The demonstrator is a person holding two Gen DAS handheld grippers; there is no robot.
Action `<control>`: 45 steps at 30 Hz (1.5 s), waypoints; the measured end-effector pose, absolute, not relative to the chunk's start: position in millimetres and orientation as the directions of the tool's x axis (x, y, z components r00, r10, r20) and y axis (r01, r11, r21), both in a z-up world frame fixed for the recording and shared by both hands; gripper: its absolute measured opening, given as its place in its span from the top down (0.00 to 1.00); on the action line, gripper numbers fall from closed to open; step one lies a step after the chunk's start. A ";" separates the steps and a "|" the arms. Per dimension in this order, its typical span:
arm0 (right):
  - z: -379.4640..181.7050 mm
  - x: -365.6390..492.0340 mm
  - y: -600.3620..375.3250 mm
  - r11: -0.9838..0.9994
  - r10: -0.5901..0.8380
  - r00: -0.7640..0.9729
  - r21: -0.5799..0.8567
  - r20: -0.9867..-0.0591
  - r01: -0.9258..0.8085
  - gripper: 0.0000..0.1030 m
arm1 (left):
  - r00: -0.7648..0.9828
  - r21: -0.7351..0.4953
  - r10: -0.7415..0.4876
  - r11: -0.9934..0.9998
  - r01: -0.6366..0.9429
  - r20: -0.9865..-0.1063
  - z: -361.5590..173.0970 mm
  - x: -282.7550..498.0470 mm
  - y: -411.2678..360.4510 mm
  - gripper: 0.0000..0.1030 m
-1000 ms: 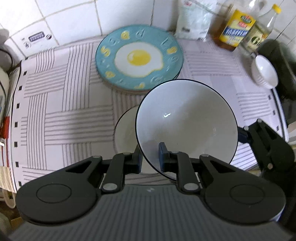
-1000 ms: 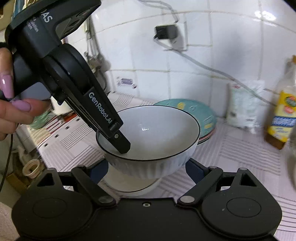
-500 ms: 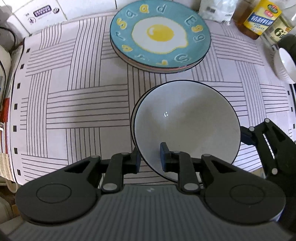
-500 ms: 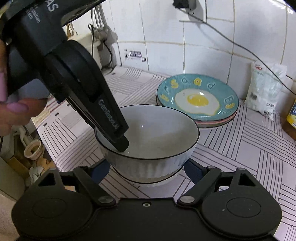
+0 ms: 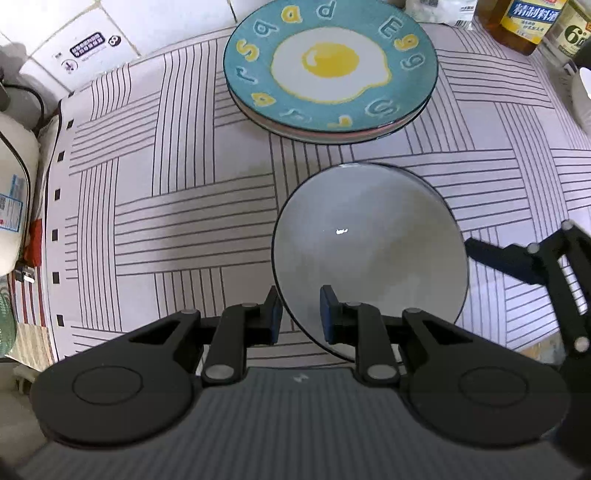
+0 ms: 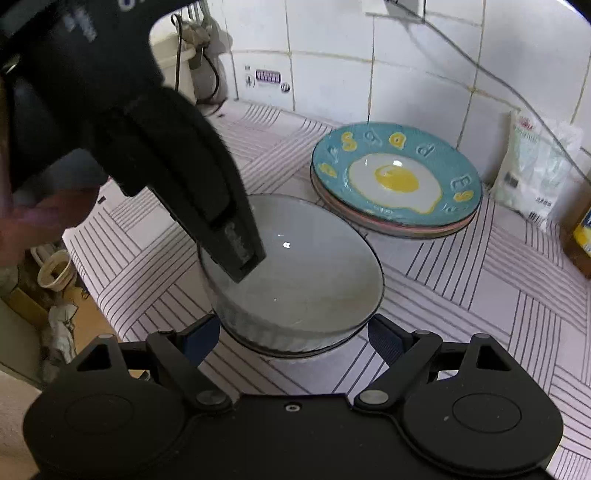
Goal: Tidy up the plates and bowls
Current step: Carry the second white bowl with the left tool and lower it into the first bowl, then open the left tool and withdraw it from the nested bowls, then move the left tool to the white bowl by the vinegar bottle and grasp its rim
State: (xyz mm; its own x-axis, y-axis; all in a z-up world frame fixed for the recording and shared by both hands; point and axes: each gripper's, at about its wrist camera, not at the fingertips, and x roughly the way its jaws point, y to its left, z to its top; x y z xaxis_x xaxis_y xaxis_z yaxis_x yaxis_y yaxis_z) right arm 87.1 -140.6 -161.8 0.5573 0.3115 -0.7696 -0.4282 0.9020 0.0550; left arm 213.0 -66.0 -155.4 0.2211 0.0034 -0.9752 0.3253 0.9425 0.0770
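Observation:
A white bowl with a dark rim (image 5: 369, 236) (image 6: 306, 273) sits nested in a second bowl, of which only a thin edge (image 6: 295, 355) shows below it. My left gripper (image 5: 300, 314) points steeply down, shut on the bowl's near rim with one pad outside and one inside. In the right wrist view its finger (image 6: 236, 251) reaches into the bowl. My right gripper (image 6: 291, 338) stands open, a finger on either side of the bowl's near wall, close to it but not pressing. A teal fried-egg plate (image 5: 332, 66) (image 6: 395, 177) tops a stack of plates behind.
The striped cloth (image 5: 184, 206) covers the counter up to a tiled wall. Oil bottles (image 5: 528, 22) and a white bag (image 6: 535, 173) stand at the back right. A small white bowl (image 5: 581, 99) is at the right edge. An appliance (image 5: 14, 206) sits left, with a hand (image 6: 40, 221) there.
The held bowl has come down into the lower bowl, which now hides under it. Both grippers sank and tipped downward. The right gripper stayed wide around the bowl.

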 end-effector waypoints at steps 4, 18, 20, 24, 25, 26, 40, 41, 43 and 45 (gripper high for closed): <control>-160.7 82.5 -133.1 0.893 0.284 0.577 -0.008 -0.766 -0.450 0.11 | 0.217 0.061 -0.007 0.950 0.307 -0.976 -159.1 211.3 -63.4 0.81; -134.4 53.7 -187.7 0.929 0.313 0.633 0.090 -0.708 -0.358 0.11 | 0.324 0.115 -0.010 0.924 0.365 -0.946 -103.2 181.9 -85.5 0.63; -128.7 48.5 -199.0 0.939 0.300 0.653 0.096 -0.695 -0.329 0.11 | 0.335 0.117 -0.017 0.919 0.377 -0.942 -93.5 179.1 -90.8 0.63; -116.2 40.2 -221.0 0.956 0.272 0.698 0.104 -0.663 -0.273 0.11 | 0.349 0.108 -0.050 0.903 0.417 -0.936 -76.4 175.7 -103.8 0.62; -112.0 37.4 -227.5 0.961 0.261 0.712 0.104 -0.652 -0.257 0.11 | 0.351 0.106 -0.057 0.898 0.428 -0.935 -73.4 174.9 -108.5 0.62; -109.2 36.0 -233.4 0.965 0.249 0.727 0.102 -0.640 -0.240 0.11 | 0.352 0.103 -0.067 0.892 0.440 -0.933 -69.6 173.5 -113.5 0.62; -96.6 34.4 -328.9 0.988 -0.003 0.885 0.137 -0.465 0.076 0.11 | 0.390 0.134 -0.101 0.835 0.533 -0.915 -49.8 190.1 -175.1 0.60; -99.4 37.1 -334.0 0.985 -0.029 0.885 0.135 -0.465 0.103 0.11 | 0.392 0.139 -0.101 0.831 0.538 -0.914 -50.4 192.5 -180.8 0.60; -105.0 41.0 -345.3 0.978 -0.073 0.880 0.137 -0.469 0.155 0.11 | 0.392 0.143 -0.103 0.822 0.550 -0.914 -51.8 199.3 -192.6 0.60; -109.5 43.2 -355.3 0.971 -0.094 0.878 0.154 -0.469 0.186 0.11 | 0.389 0.144 -0.107 0.813 0.564 -0.915 -53.1 205.1 -204.1 0.60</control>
